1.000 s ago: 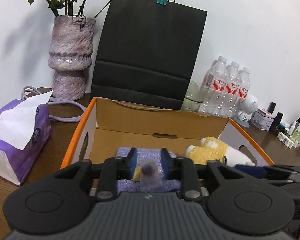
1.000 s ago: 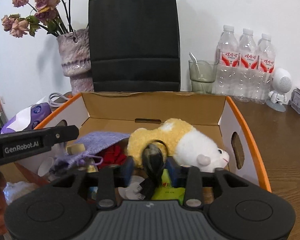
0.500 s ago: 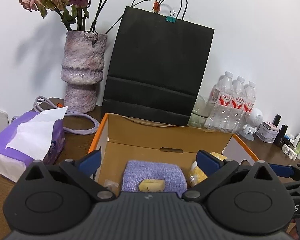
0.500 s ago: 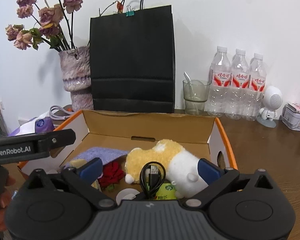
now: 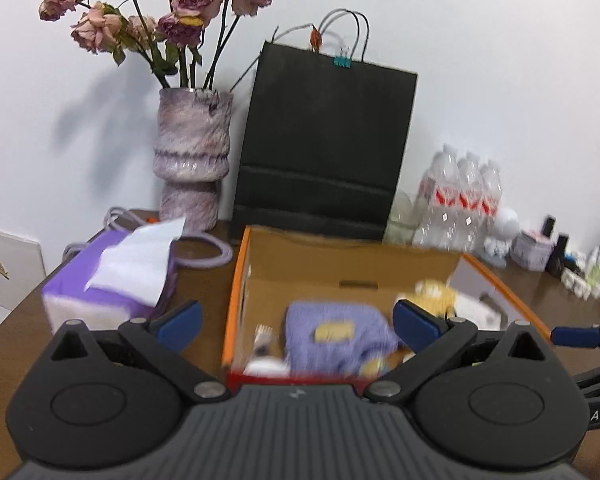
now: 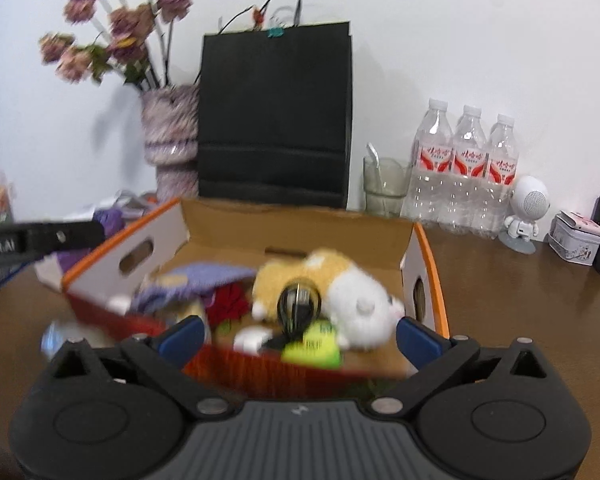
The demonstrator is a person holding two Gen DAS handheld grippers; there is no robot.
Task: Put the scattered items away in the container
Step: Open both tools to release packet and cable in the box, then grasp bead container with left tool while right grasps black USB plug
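Sitting on the table (image 6: 520, 292), the cardboard box (image 6: 424, 256) already holds a purple cloth (image 5: 332, 328), a plush toy (image 6: 340, 284), a coiled black cable (image 6: 298, 304) and a green packet (image 6: 312, 346). Both tongs gape fully wide with nothing between the pads: the left tongs (image 5: 296, 322) and the right tongs (image 6: 300, 338) hang near the box's front edge. To do the next step well, I'd lift both clear of the rim, then scan the table for any stray item before reaching; the tissue pack (image 5: 112, 280) looks like furniture, not clutter
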